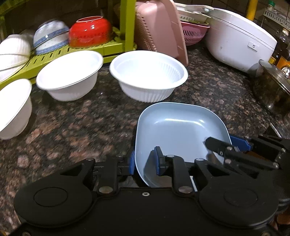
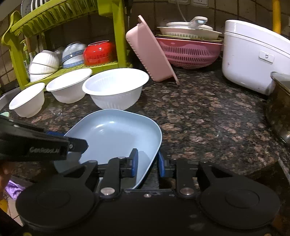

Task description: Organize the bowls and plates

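While both grippers' jaws clamp its rim, the glossy blue squarish plate (image 1: 177, 127) overhangs speckled granite (image 2: 208, 112).

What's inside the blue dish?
Nothing but tool fingers: the blue dish is bare inside, with one finger of the left tool and one of the right tool over its rim. The near edge is hidden behind the tools.

The work surface is a speckled brown-and-black granite countertop (image 2: 208, 112). Behind it stands a wall of square beige ceramic tiles (image 2: 235, 9) with dark grout lines. A vertical yellow pipe (image 2: 276, 16) runs along the wall. Lighting is warm and dim.
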Motion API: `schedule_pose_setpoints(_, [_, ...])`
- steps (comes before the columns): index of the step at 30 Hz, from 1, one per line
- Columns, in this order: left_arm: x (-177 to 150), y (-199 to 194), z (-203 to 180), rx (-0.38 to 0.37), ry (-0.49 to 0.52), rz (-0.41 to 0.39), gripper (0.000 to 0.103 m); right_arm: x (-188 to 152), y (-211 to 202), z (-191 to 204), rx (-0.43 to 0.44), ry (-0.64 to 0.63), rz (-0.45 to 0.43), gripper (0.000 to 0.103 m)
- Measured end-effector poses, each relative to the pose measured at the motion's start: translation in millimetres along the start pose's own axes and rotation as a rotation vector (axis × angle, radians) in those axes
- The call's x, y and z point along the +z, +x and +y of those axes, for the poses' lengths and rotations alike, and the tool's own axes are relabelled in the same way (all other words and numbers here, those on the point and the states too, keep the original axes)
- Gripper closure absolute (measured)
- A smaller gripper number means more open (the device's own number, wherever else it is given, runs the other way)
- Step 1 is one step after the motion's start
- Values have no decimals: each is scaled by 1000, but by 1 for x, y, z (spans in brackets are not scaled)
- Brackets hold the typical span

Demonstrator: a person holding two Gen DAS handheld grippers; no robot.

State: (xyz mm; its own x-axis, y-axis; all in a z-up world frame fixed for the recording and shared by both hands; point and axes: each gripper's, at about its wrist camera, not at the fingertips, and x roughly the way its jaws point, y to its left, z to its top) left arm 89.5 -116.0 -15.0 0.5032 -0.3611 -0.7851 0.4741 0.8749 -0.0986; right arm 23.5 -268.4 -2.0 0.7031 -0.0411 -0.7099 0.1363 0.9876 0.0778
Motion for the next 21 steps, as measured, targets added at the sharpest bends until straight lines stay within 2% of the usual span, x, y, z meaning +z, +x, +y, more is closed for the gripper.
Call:
schedule_pose_setpoints(13, [4, 2, 7, 19, -28, -1, 75, 0, 2, 14, -8, -43, -8, 80])
schedule_pose_setpoints(19, [2, 0, 10, 22, -47, -9, 84, 1, 3, 17, -14, -45, -9, 81])
schedule_pose_setpoints(21, [1, -1, 11, 24, -58, -9, 86, 2, 3, 15, -11, -32, -6, 84])
